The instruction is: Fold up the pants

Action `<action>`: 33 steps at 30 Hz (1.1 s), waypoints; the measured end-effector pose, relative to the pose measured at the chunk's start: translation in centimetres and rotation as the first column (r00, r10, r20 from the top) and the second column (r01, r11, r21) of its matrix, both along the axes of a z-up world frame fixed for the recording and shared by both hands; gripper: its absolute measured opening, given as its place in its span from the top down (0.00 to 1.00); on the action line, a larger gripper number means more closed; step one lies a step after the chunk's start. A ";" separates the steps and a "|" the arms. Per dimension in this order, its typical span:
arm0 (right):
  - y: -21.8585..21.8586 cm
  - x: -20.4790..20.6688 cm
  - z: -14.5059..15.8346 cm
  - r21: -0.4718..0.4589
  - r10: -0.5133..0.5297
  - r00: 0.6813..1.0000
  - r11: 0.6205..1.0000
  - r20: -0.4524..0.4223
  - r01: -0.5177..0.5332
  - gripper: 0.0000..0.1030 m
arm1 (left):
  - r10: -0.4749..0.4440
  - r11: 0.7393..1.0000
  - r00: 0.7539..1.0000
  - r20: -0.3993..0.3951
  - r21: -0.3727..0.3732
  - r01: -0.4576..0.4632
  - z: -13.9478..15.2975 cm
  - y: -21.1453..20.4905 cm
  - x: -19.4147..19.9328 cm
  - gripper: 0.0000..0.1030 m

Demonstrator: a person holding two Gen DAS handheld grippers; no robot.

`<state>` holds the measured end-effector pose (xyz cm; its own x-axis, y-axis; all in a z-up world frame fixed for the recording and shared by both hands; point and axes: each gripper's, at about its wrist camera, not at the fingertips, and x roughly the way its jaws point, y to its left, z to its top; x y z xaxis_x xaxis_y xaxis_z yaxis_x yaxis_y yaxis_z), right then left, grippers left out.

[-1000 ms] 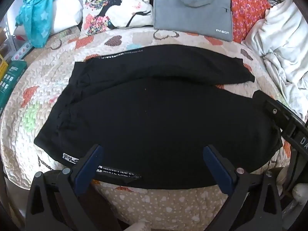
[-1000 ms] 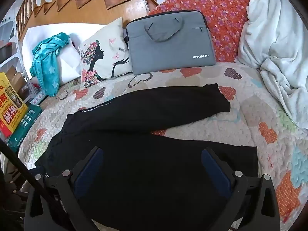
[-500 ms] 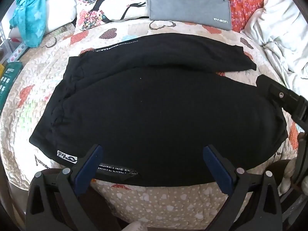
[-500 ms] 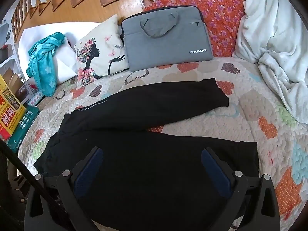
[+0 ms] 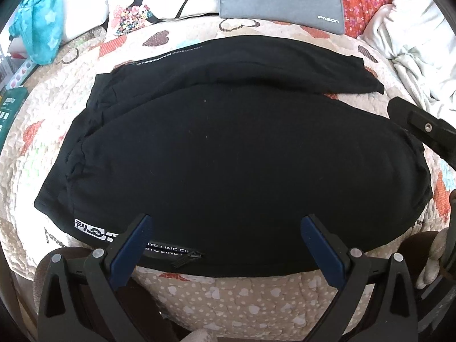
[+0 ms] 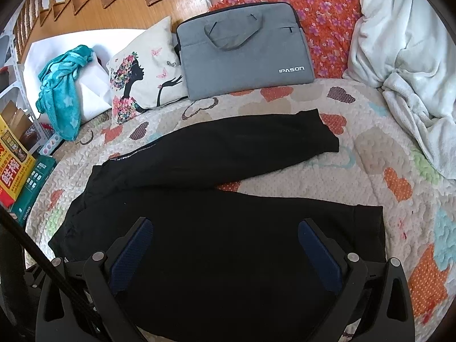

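**Item: black pants, spread flat on quilt, both tongs standing off**

Nearest to me, the left gripper [image 5: 226, 225] stood with its jaws wide apart, holding nothing, poised over the near hem edge of the black pants [image 5: 228, 165]. Its blue pads [image 5: 134, 245] overlapped the white lettering on the near leg; I could not tell whether they touched the cloth. The right gripper [image 6: 225, 230] was likewise spread wide and empty, above the near leg toward its cuff end.

The pants [image 6: 228, 228] lay on the heart-patterned quilt [image 6: 384, 154], long axis running left to right: waistband at the left, cuffs pointing right. The two legs splayed apart toward the cuffs, the far leg angled away.

Beyond the pants I logged a printed cushion [image 6: 142, 74], a grey laptop bag [image 6: 245, 59] and a teal cloth [image 6: 61, 97]. A white blanket [image 6: 407, 57] sat at far right.
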<state>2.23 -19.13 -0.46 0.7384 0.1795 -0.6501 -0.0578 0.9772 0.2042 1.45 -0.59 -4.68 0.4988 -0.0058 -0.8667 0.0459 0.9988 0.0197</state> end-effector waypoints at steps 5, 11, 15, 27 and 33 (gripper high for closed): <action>0.0 0.2 -0.1 -0.003 0.005 1.000 1.000 -0.007 -0.005 0.00 | -0.002 1.000 1.000 -0.027 -0.004 0.002 -0.7 0.2 0.3 0.00; 0.1 0.4 -0.1 -0.002 0.006 1.000 1.000 -0.014 -0.006 0.00 | -0.003 1.000 0.999 -0.038 -0.008 0.002 -1.2 0.4 0.3 0.00; 0.2 0.4 -0.2 -0.002 0.006 1.000 1.000 -0.017 -0.007 0.00 | -0.001 1.000 0.999 -0.053 -0.009 0.001 -1.5 0.4 0.5 0.00; 0.4 0.6 -0.4 -0.008 0.012 1.000 1.000 -0.028 -0.013 0.00 | -0.011 1.000 0.999 -0.052 0.009 0.011 -2.0 0.1 0.5 0.00; 0.4 0.6 -0.3 -0.009 0.012 1.000 1.000 -0.028 -0.013 0.00 | -0.015 1.000 0.999 -0.044 0.025 0.016 -2.2 -0.2 0.3 0.00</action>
<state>2.82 -18.69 -0.80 0.7177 0.1822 -0.6721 -0.0644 0.9784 0.1965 1.79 -0.78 -6.90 0.4601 0.0092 -0.8878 0.0628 0.9971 0.0428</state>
